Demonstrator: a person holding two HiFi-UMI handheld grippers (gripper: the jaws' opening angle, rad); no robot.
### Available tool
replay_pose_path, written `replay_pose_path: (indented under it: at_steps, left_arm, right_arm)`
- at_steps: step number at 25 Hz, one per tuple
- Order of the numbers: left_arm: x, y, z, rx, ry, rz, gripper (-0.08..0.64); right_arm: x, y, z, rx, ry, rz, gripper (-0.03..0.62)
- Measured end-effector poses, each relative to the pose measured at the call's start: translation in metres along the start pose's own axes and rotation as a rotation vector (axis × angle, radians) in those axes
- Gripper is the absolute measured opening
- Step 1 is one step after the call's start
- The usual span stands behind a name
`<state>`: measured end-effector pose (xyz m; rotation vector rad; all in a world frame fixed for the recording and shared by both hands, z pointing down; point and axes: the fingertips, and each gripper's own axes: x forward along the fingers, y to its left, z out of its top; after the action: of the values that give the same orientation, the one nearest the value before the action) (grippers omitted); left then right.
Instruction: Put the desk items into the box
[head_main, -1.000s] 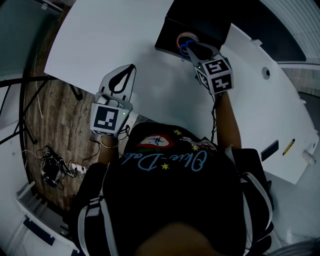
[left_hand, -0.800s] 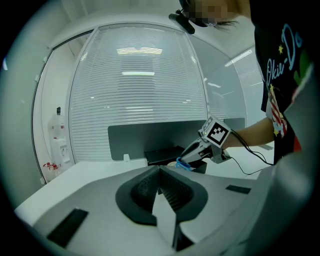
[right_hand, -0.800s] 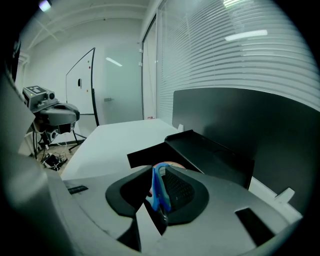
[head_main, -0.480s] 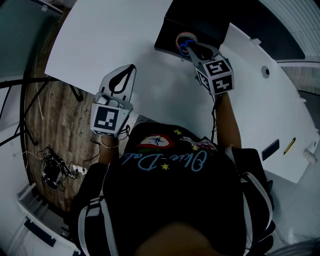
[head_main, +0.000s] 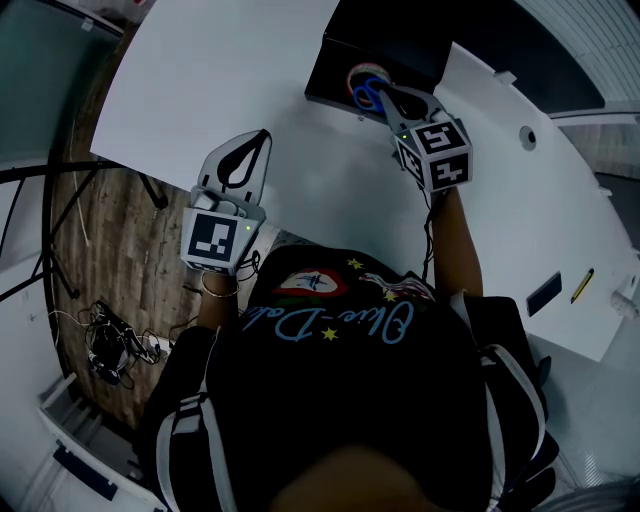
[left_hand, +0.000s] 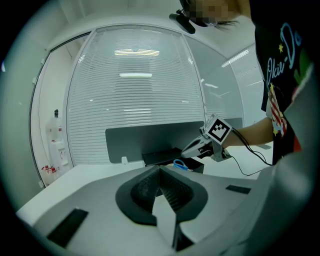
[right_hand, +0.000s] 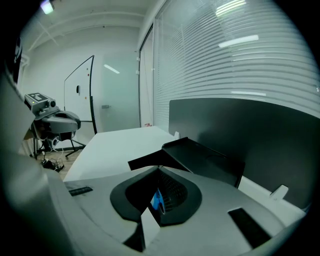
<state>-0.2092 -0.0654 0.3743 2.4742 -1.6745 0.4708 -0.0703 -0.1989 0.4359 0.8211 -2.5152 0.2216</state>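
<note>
1. T-shirt (head_main: 330, 320), black: light-blue script across chest w/ small stars, upside down in head view. Reads approx. "Okie-D…", rest not legible.
2. Left gripper (head_main: 263, 135), cube: b/w square code marker (head_main: 213, 238), pattern only.
3. Right gripper (head_main: 376, 92), cube: b/w square code markers (head_main: 437, 152) on two faces, pattern only.

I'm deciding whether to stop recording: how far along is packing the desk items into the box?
Done: a ring-shaped roll, probably tape, lies in the black box. In hand: the right gripper, at the box, has just closed its jaws on what looks like blue-handled scissors. The left gripper is shut, empty, over the desk. Left: letting the scissors go inside; I see no other loose item on the white top.
</note>
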Motion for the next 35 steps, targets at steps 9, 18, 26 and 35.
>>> replay_pose_path:
  at_steps: [9,18,26,35]
  left_arm:
    - [0.003,-0.010,0.007,0.021,-0.021,-0.044,0.000]
    - [0.011,-0.028,0.016,0.050,-0.029,-0.119,0.000]
    - [0.013,-0.045,0.021,0.070,-0.033,-0.177,0.000]
    - [0.014,-0.062,0.024,0.077,-0.041,-0.242,0.000]
  right_arm:
    - [-0.022,0.002,0.003,0.015,-0.029,-0.017,0.005]
    - [-0.053,0.007,0.014,0.046,-0.098,-0.018,0.005]
    - [-0.080,0.010,0.017,0.068,-0.140,-0.042,0.005]
    - [-0.108,0.018,0.021,0.089,-0.185,-0.048,0.005]
